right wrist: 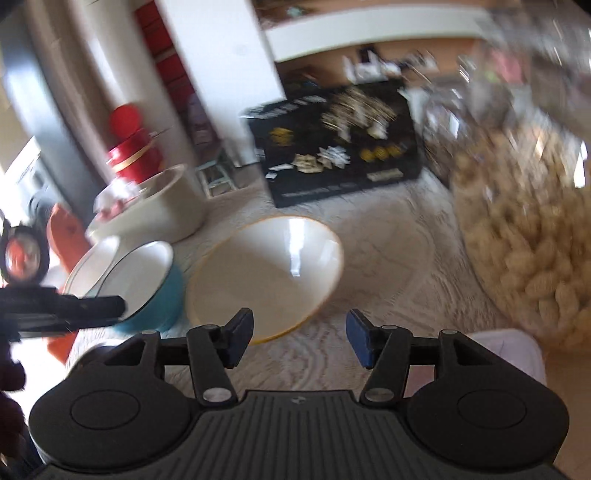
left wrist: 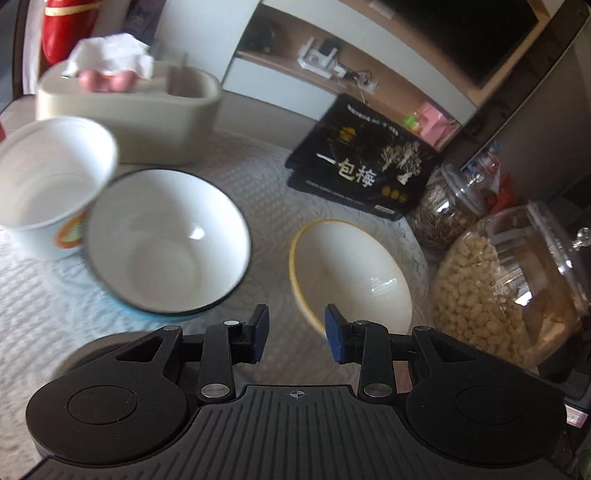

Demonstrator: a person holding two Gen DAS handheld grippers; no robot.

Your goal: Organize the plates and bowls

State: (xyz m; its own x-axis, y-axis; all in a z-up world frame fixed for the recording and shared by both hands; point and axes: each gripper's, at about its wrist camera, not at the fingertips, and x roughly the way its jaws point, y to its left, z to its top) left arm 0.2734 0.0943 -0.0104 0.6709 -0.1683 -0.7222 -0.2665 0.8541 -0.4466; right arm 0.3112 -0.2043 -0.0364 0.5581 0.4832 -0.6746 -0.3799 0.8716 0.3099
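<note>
A blue bowl (left wrist: 168,243) with a white inside and dark rim sits on the white textured tablecloth (left wrist: 266,192). A white paper bowl (left wrist: 48,184) with an orange label leans against its left side. A cream bowl with a yellow rim (left wrist: 351,273) sits to the right. My left gripper (left wrist: 296,332) is open and empty, just short of the cream bowl's near rim. In the right wrist view, blurred, my right gripper (right wrist: 299,338) is open and empty in front of the cream bowl (right wrist: 266,269); the blue bowl (right wrist: 147,284) lies left of it, with the other gripper (right wrist: 66,308) beside it.
A beige container (left wrist: 129,110) with a tissue stands behind the bowls. A black box (left wrist: 362,162) lies at the back right. Two glass jars (left wrist: 506,280) stand on the right. A red object (left wrist: 68,26) is at the back left. A white lidded box (right wrist: 509,354) lies at the right.
</note>
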